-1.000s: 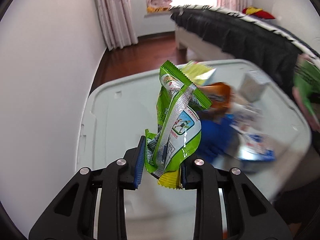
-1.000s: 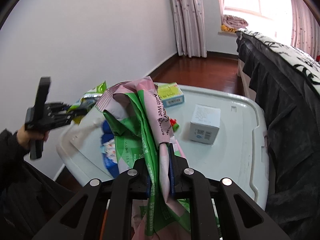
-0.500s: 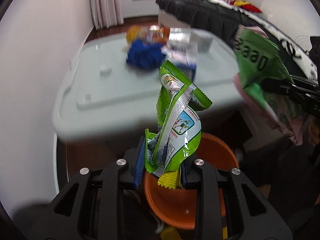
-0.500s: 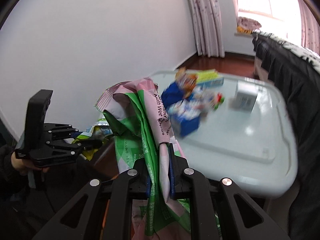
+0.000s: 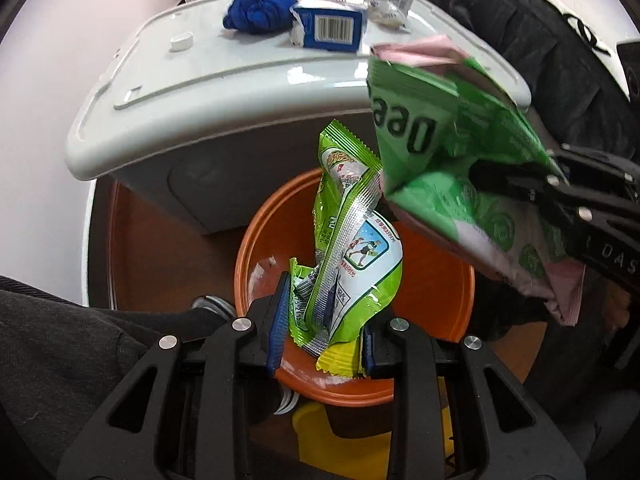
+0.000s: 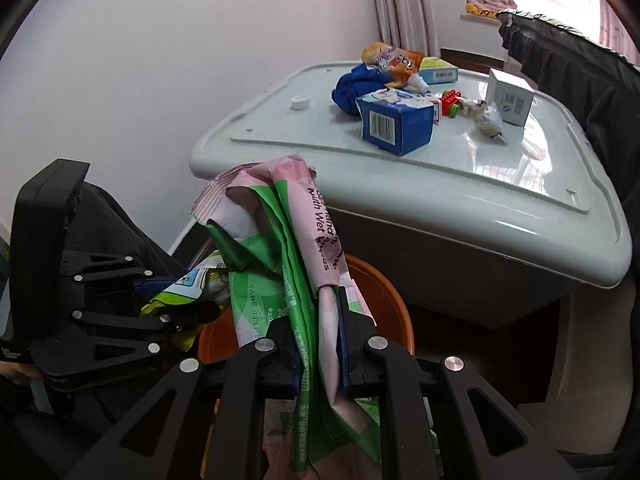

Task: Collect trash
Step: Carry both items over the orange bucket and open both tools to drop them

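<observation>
My left gripper (image 5: 324,332) is shut on a crumpled green snack wrapper (image 5: 352,240), held over the orange bin (image 5: 256,240) on the floor. My right gripper (image 6: 320,344) is shut on a pink and green wet-wipes pack (image 6: 288,248), also above the orange bin (image 6: 384,292). In the left wrist view the wet-wipes pack (image 5: 460,160) and the right gripper (image 5: 592,204) come in from the right. In the right wrist view the left gripper (image 6: 172,300) shows at the left with the snack wrapper (image 6: 192,284) in it.
A pale grey storage box lid (image 6: 460,172) behind the bin carries a blue carton (image 6: 396,120), a blue cloth (image 6: 356,84), an orange snack bag (image 6: 392,56), a white box (image 6: 510,96), a bottle cap (image 6: 300,102) and small litter. A dark bedcover (image 6: 580,64) hangs at right.
Both grippers swung away from the box lid and sank toward the floor, still holding their wrappers. The orange bin has come into view beneath them.
</observation>
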Action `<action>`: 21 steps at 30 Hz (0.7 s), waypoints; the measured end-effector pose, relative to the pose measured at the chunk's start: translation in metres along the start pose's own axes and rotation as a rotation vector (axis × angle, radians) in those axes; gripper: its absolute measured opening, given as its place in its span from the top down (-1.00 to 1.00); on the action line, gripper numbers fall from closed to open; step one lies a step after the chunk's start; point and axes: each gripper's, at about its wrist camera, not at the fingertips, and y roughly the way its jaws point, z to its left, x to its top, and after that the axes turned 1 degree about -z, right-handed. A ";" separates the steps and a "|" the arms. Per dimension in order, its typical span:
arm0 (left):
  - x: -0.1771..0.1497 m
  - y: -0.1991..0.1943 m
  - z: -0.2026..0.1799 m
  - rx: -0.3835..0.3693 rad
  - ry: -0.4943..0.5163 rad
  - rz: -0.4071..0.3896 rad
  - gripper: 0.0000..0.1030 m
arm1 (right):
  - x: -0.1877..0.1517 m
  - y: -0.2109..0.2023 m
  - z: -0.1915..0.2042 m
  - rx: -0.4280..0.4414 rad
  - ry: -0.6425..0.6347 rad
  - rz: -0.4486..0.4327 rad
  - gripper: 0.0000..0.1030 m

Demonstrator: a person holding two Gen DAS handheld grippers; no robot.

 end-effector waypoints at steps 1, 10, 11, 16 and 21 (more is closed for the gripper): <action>-0.001 0.002 -0.001 0.000 0.001 0.006 0.45 | 0.000 0.001 -0.002 -0.002 0.004 0.000 0.75; -0.003 0.011 -0.001 0.025 0.002 0.016 0.37 | -0.002 0.009 0.002 0.007 0.007 0.010 0.74; -0.003 0.011 -0.001 0.028 -0.001 0.016 0.32 | -0.002 0.009 0.003 0.010 0.008 0.011 0.71; -0.007 0.006 -0.004 0.044 -0.001 0.013 -0.08 | -0.001 0.008 0.002 0.026 0.023 -0.006 0.26; -0.010 0.002 -0.011 0.069 0.030 -0.008 -0.45 | 0.001 -0.003 -0.001 0.002 0.033 -0.068 -0.01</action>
